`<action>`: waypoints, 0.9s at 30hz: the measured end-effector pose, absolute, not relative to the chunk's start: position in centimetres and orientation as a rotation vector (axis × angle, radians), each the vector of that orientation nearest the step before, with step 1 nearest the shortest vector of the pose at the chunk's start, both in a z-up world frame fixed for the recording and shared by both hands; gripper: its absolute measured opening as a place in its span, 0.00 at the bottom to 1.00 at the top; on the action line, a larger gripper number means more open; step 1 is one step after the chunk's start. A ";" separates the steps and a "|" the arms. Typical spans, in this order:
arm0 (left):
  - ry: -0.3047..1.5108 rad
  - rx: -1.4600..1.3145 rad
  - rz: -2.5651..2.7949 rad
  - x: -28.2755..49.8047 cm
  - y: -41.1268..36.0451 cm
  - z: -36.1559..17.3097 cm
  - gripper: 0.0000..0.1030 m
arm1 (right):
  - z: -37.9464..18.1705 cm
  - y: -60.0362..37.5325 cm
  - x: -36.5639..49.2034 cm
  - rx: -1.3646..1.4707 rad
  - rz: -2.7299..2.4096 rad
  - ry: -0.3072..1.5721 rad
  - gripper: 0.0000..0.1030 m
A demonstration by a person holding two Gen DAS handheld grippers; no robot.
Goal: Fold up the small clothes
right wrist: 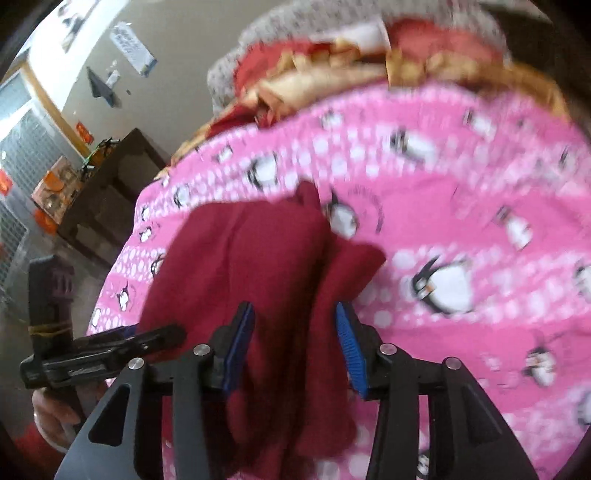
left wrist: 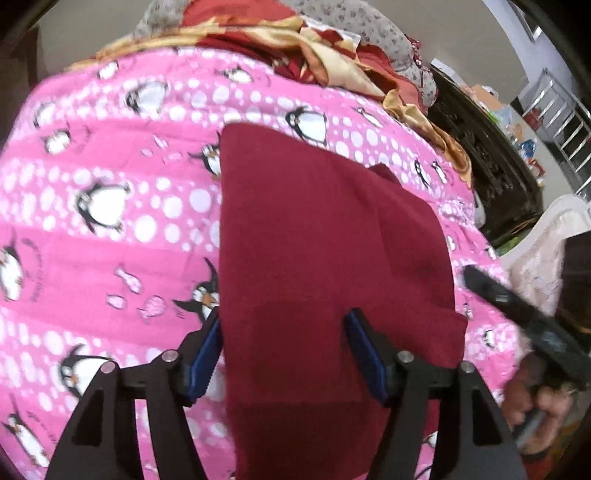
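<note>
A dark red garment (left wrist: 325,251) lies on a pink penguin-print bedsheet (left wrist: 110,206). My left gripper (left wrist: 282,328) is open, its blue-padded fingers straddling the garment's near end. In the right wrist view the same garment (right wrist: 251,258) looks bunched, with a fold sticking out to the right. My right gripper (right wrist: 295,325) is open, its fingers either side of the cloth. The right gripper also shows in the left wrist view (left wrist: 524,314) at the right edge. The left gripper shows at the left of the right wrist view (right wrist: 103,350).
A crumpled red and gold blanket (left wrist: 295,40) and a grey flowered pillow (left wrist: 354,18) lie at the far end of the bed. A dark wooden cabinet (left wrist: 491,162) stands beside the bed. The pink sheet (right wrist: 461,240) extends to the right.
</note>
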State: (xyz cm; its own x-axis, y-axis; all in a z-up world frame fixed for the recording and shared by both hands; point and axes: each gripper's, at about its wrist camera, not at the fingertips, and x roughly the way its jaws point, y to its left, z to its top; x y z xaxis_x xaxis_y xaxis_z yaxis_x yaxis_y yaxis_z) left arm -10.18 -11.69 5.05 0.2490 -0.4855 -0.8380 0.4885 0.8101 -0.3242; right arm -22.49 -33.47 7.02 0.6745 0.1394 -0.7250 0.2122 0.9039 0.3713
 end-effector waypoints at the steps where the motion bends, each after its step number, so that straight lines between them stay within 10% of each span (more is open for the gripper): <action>1: 1.104 0.034 -0.647 -10.7 -11.9 5.5 0.70 | 7.9 -32.9 -23.0 0.434 -0.028 0.819 0.53; 10: 0.931 0.095 -0.593 -13.6 -10.7 7.8 0.74 | 6.2 -26.5 -23.6 0.209 -0.033 0.900 0.34; 27: 0.713 0.100 -0.516 -17.3 -8.8 13.2 0.83 | 10.4 -25.8 -28.1 0.206 -0.189 0.802 0.45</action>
